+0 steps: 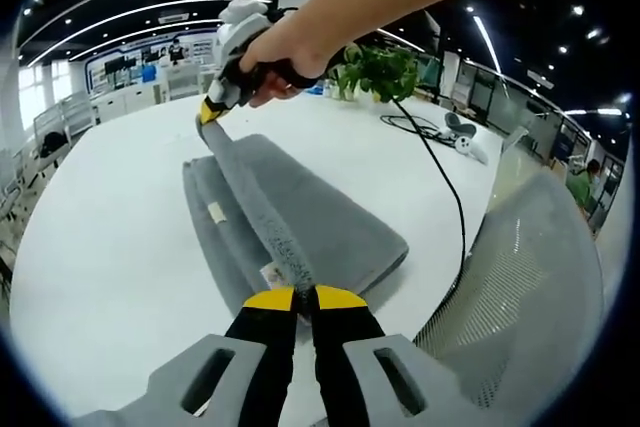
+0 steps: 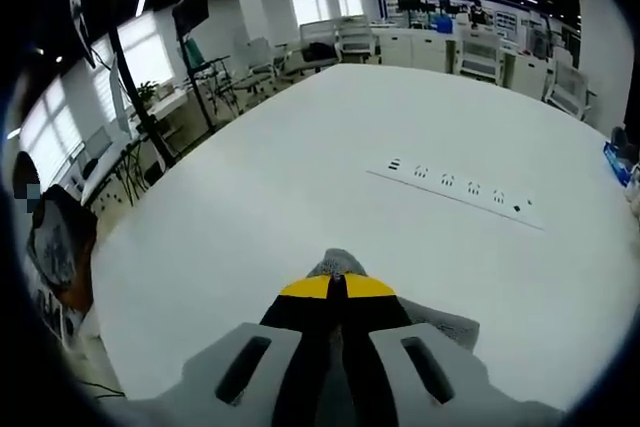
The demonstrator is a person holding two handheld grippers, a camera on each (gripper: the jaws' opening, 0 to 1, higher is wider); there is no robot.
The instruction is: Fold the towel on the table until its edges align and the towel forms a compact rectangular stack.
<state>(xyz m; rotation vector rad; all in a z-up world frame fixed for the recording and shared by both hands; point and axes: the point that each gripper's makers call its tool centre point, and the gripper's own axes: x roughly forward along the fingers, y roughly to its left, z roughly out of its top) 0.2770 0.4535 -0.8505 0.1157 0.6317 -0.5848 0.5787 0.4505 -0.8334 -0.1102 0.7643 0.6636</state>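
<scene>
Clamping a raised edge of the grey towel (image 1: 300, 217), the left gripper (image 1: 305, 297) shows its yellow-tipped jaws pressed together on the cloth at 6 o'clock in the left gripper view. From there the pinched edge runs taut as a narrow ridge up toward 11 o'clock, where the right gripper (image 1: 210, 110), held in a person's hand (image 1: 285, 57), grips its far end. Beneath that lifted edge the rest of the towel lies folded in flat layers on the white table (image 1: 110, 227). Two small tags show on the towel, one pale label (image 1: 216, 212) near the left fold and another (image 1: 270, 274) just beside the left jaws; any writing on them is too small to read.

A black cable (image 1: 445, 177) trails across the table toward 3 o'clock, past a green plant (image 1: 380, 69) at 1 o'clock, and a mesh chair back (image 1: 530, 277) sits at 4 o'clock.

In the right gripper view, the right gripper (image 2: 335, 289) is likewise clenched on grey towel (image 2: 338, 263) at 6 o'clock, and a row of power sockets (image 2: 455, 187) is set into the table (image 2: 250, 197) at 2 o'clock; no lettering is legible.
</scene>
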